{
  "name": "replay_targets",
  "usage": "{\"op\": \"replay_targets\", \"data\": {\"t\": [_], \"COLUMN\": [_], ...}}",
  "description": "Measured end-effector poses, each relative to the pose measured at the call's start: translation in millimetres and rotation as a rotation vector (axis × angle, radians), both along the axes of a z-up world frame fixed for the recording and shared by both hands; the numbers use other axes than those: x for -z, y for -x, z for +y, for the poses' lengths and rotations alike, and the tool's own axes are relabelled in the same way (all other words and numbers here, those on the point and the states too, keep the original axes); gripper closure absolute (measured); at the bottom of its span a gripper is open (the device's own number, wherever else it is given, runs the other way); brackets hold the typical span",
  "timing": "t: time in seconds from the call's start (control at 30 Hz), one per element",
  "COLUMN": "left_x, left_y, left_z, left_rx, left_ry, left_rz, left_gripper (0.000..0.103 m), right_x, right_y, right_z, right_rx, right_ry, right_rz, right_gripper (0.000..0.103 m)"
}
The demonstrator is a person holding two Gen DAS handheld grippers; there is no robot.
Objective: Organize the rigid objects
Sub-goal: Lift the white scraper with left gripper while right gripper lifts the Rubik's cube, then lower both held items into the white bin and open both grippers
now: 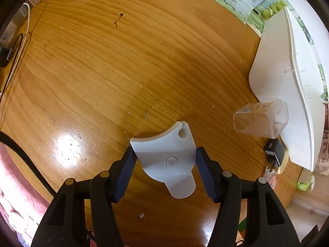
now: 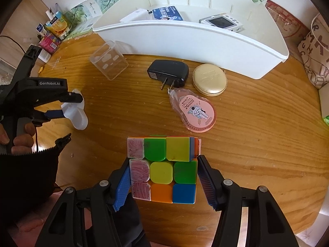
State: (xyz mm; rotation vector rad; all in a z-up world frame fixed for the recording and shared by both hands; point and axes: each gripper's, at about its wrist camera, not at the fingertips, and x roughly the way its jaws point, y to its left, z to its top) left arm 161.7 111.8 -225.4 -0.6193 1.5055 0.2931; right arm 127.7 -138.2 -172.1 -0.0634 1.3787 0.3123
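Note:
My left gripper (image 1: pixel 165 164) is shut on a flat white plastic piece (image 1: pixel 164 154) with a small hole, held above the wooden table (image 1: pixel 102 61); it also shows at the left of the right wrist view (image 2: pixel 67 105), the piece (image 2: pixel 77 115) in it. My right gripper (image 2: pixel 163 177) is shut on a colourful puzzle cube (image 2: pixel 164 168), low over the table's near side. A white bin (image 2: pixel 205 41) stands at the back, holding a small white camera (image 2: pixel 221 22), a blue booklet (image 2: pixel 167 14) and a white box (image 2: pixel 134 15). The bin's wall is at the right of the left wrist view (image 1: pixel 271 65).
On the table before the bin lie a clear plastic box (image 2: pixel 109 60), a black power adapter (image 2: pixel 168 73), a round gold case (image 2: pixel 209 80) and a pink packaged disc (image 2: pixel 197 111). Small cartons (image 2: pixel 53 33) stand at the back left. Cables (image 1: pixel 18 47) run along the left edge.

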Motion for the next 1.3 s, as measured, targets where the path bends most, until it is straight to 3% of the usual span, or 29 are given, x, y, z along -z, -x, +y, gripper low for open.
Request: {"op": "replay_targets", "data": {"t": [0.27,0.57,1.07,1.3], "left_x": [-4.8,-39.5,-122.5,-173.5], "left_y": [7.7,-5.1,-54.9,-86.4], "left_z": [3.5,20.6,28.7,13.6], "left_rx": [0.059,0.096,0.187,0.248], "left_ry": [0.012,-0.035,-0.156,-0.217], "left_rz": [0.002,-0.066,-0.264,-0.400], "left_gripper": [0.040,0.040,0.040,0.040], "right_x": [-7.8,-34.9,-89.8,-105.4], "right_y": [2.2,-17.0,-72.9,-96.7], "right_z": [6.7,16.9,6.6,-8.4], "right_rx": [0.039,0.057,0.059,0.085], "right_ry": [-0.024,-0.053,-0.039,-0.021], "right_rz": [-0.043,-0.142,-0.337,-0.408], "right_gripper": [0.042,0.042,0.042,0.042]}}
